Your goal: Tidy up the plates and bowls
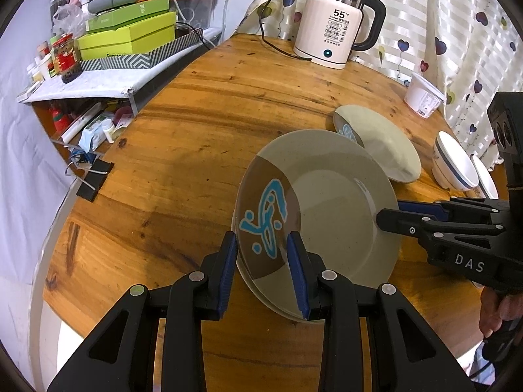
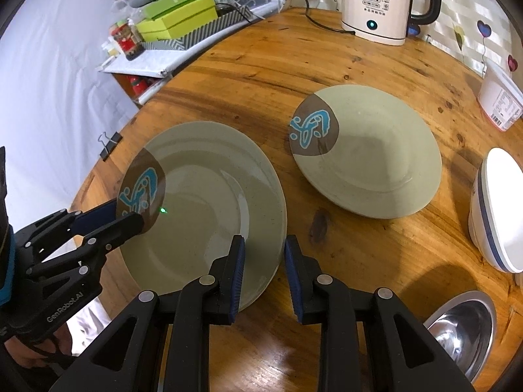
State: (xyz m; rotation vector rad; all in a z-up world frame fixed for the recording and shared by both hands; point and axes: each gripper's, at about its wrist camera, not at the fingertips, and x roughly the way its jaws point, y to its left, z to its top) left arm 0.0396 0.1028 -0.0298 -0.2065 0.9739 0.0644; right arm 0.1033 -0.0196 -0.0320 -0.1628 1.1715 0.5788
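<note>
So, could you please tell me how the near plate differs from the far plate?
The near plate has both grippers at its rim, the left gripper and right gripper; the far plate lies untouched. Both are beige with a brown patch and blue motif.

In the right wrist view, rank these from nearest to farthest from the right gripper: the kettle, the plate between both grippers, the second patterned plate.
From the right gripper:
1. Plate between both grippers, its rim between the fingers, left of centre.
2. Second patterned plate, mid-table, to the right.
3. Kettle, at the table's far edge.
</note>
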